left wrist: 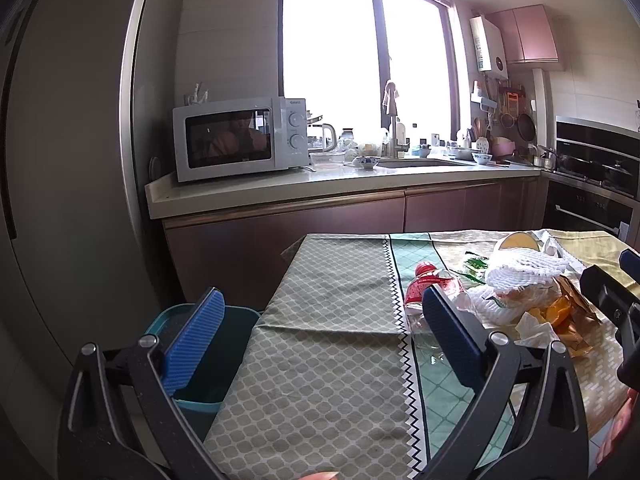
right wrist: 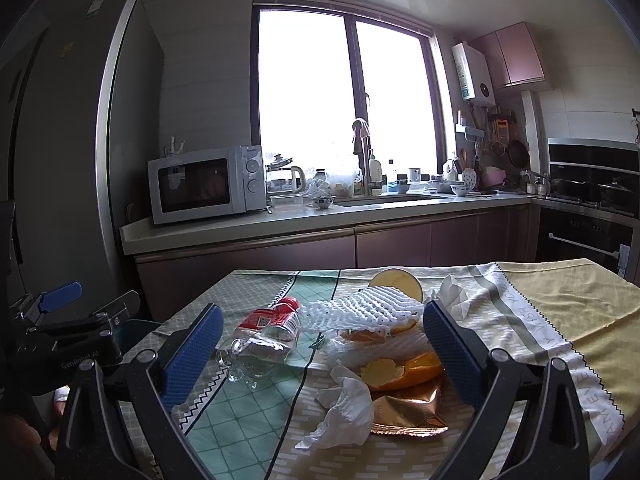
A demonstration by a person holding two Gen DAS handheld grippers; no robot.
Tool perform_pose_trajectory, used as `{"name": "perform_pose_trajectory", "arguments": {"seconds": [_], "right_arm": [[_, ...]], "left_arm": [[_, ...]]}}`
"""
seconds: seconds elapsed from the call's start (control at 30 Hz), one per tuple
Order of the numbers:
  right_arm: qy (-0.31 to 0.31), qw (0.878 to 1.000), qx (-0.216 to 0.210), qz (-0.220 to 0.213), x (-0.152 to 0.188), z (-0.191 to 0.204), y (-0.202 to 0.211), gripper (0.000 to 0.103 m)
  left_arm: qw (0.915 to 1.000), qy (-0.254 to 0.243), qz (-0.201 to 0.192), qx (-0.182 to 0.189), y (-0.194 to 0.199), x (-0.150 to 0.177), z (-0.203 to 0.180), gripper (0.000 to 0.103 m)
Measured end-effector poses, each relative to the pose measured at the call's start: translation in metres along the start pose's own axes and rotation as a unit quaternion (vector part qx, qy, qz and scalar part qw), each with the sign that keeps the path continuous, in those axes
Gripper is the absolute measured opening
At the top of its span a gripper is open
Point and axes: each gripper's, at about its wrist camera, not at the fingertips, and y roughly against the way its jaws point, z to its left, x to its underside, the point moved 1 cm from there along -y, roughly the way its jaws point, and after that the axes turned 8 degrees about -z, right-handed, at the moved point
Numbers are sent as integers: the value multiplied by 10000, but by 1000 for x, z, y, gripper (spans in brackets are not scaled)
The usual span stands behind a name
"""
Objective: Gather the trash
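Trash lies heaped on the clothed table [right wrist: 560, 312]: a crushed clear bottle with a red cap [right wrist: 268, 336], white foam netting [right wrist: 360, 308], orange peel [right wrist: 400, 368], a gold wrapper [right wrist: 408, 412], crumpled tissue [right wrist: 344, 408] and a tipped paper cup [right wrist: 396, 284]. My right gripper [right wrist: 320, 356] is open just short of the pile, nothing between its blue pads. My left gripper [left wrist: 320, 340] is open and empty over the table's left part, left of the bottle [left wrist: 428, 280] and the netting [left wrist: 528, 268]. Beside the table, a teal bin [left wrist: 168, 312] shows behind its left finger.
A kitchen counter [left wrist: 280, 188] runs across the back with a microwave [left wrist: 240, 136], sink and dishes. A tall fridge [left wrist: 60, 160] stands on the left, an oven [left wrist: 592, 168] on the right. A hand shows at the right edge of the left wrist view.
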Motion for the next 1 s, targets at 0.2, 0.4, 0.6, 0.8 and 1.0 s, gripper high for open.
{"name": "perform_pose_trajectory", "arguments": {"seconds": [0.2,0.4,0.6,0.8,1.0], "right_arm": [[-1,10000,-5,12,2,-1,-2,97],[-13,10000,4,42,4,-4,-3,97],[-37,9999,-15,136,6,-10,-7,97],[-119,9989,127,426,12,-28,-16,97],[-174,9970,183,729,17,-44,-27,97]], "left_arm": [[10000,-5,16,16,-2,2,-1,98],[10000,-39,51,65,-6,3,-5,98],[9994,-43,226,261,-16,6,-10,98],[9969,18,579,536,-37,12,-12,98],[9923,-13,901,846,-57,16,-19,98]]}}
